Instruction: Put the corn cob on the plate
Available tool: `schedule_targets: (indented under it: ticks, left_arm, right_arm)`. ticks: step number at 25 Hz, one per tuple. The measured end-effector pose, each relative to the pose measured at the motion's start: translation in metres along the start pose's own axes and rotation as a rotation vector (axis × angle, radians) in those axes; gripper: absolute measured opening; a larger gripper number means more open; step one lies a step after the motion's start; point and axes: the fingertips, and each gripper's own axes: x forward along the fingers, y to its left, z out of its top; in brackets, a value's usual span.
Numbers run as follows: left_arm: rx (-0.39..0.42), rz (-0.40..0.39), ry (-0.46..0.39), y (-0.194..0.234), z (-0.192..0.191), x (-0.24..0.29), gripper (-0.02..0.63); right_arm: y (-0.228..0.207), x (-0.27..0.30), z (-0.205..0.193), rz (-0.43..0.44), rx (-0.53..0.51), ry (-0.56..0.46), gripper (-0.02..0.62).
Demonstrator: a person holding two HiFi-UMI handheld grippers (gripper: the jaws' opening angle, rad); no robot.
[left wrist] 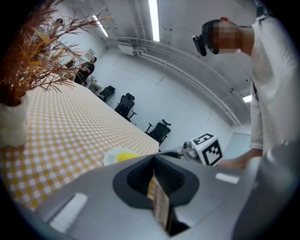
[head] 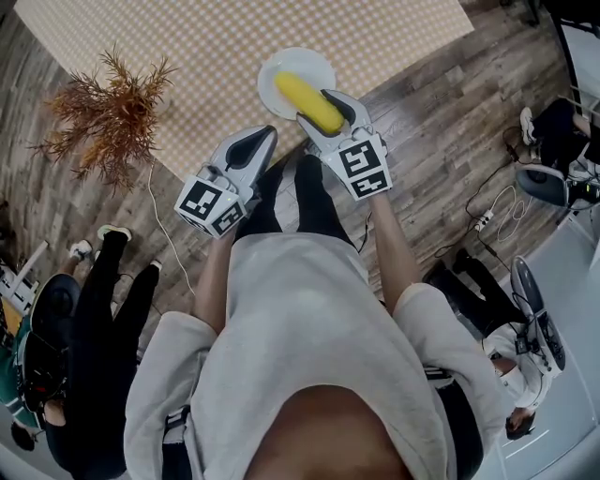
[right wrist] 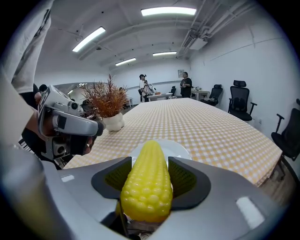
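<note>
Right gripper view: the right gripper (right wrist: 149, 180) grips the corn cob (right wrist: 146, 192) over the plate (right wrist: 180, 150), the left gripper (left wrist: 154, 165) closed and empty; next it likely needs lowering, then release.

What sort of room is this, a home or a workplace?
Probably a workplace, an office meeting room or a lab: a long table under a checked cloth, black swivel office chairs by the wall, and strip lights on a bare ceiling.

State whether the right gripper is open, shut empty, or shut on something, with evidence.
Shut on the corn cob: in the right gripper view, the jaws of the right gripper press both sides of the yellow cob.
</note>
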Motion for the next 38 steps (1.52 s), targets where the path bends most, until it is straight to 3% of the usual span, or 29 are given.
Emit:
schedule_targets:
  ticks: [15,26,35,38]
  left_arm:
    - [-0.012,0.028,-0.002,0.012,-0.002,-0.011,0.008]
    - [-0.028,0.029,-0.010,0.014,-0.002,-0.010,0.008]
    - [-0.026,0.026,-0.018,0.013,0.003,-0.011,0.008]
    - [-0.024,0.025,-0.021,0.012,0.004,-0.013,0.008]
  right_arm:
    - [-0.011,0.037,0.017,-0.005,-0.018,-0.018,0.252]
    - [-0.007,0.049,-0.002,-0.047,-0.146,0.049,0.255]
    - [-0.009,0.049,0.000,-0.058,-0.137,0.026,0.265]
    - [-0.010,0.048,0.005,-0.057,-0.101,0.003,0.317]
